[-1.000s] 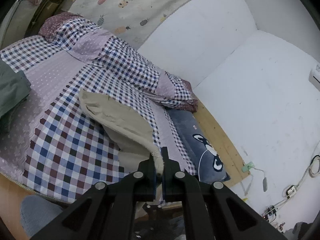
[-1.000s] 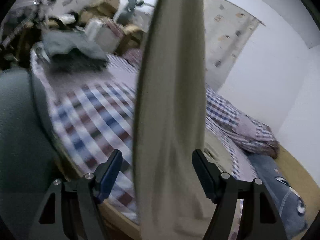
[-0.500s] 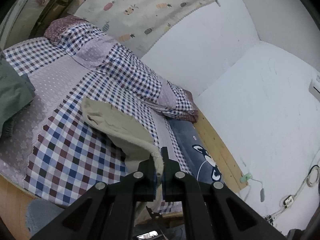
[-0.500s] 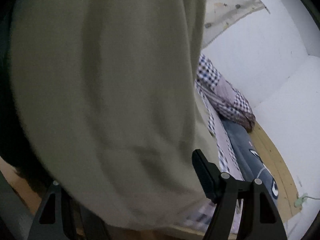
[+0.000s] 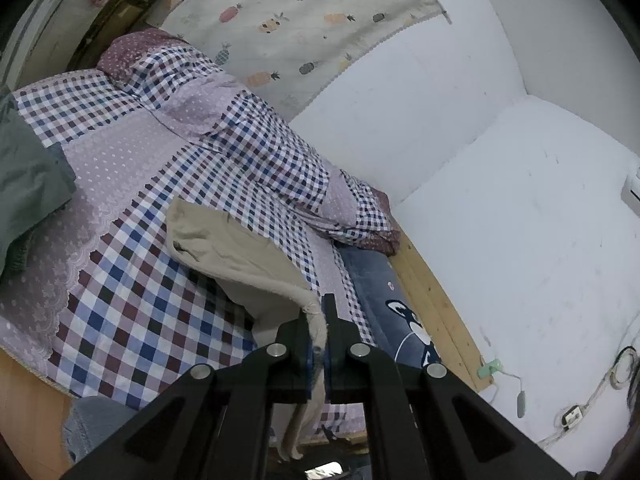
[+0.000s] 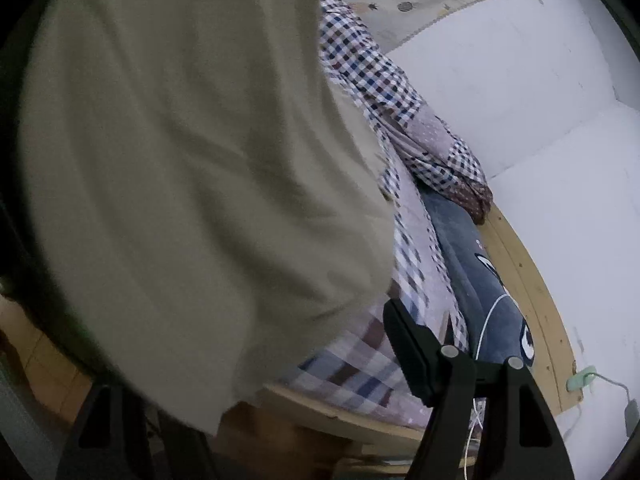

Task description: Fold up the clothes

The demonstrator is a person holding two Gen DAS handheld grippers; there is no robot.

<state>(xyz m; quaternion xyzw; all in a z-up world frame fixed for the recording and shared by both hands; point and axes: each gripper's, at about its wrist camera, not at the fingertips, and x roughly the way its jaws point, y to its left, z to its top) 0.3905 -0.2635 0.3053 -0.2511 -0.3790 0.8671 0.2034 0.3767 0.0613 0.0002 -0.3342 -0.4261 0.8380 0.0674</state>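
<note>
White walls (image 5: 460,128) close in a small bedroom, and a pale curtain (image 5: 304,12) printed with pineapples hangs behind the bed (image 5: 132,280), which fills most of the left wrist view under a checked and dotted purple cover. No brand, label or readable writing shows anywhere; the only print is a cartoon animal face on the blue-grey cushion (image 5: 384,300) lying between the mattress and the wooden bed frame (image 5: 432,312).

A beige garment (image 5: 236,252) lies partly on the checked cover near the foot of the bed, one end resting flat, the other lifted toward the camera. The left gripper (image 5: 319,344) has its jaws pressed together on that raised edge, and a strip of the fabric hangs below them.

In the right wrist view the same beige garment (image 6: 180,180) hangs close to the lens, blurred, covering most of the picture and hiding one finger of the right gripper (image 6: 256,360). Only the other finger is visible, standing clear of the cloth, so I cannot tell how the jaws are set or whether they hold anything.

A dark green garment (image 5: 28,188) is cut off at the left edge of the left wrist view. Cables and a small green plug (image 5: 490,368) lie on the floor by the wall.
</note>
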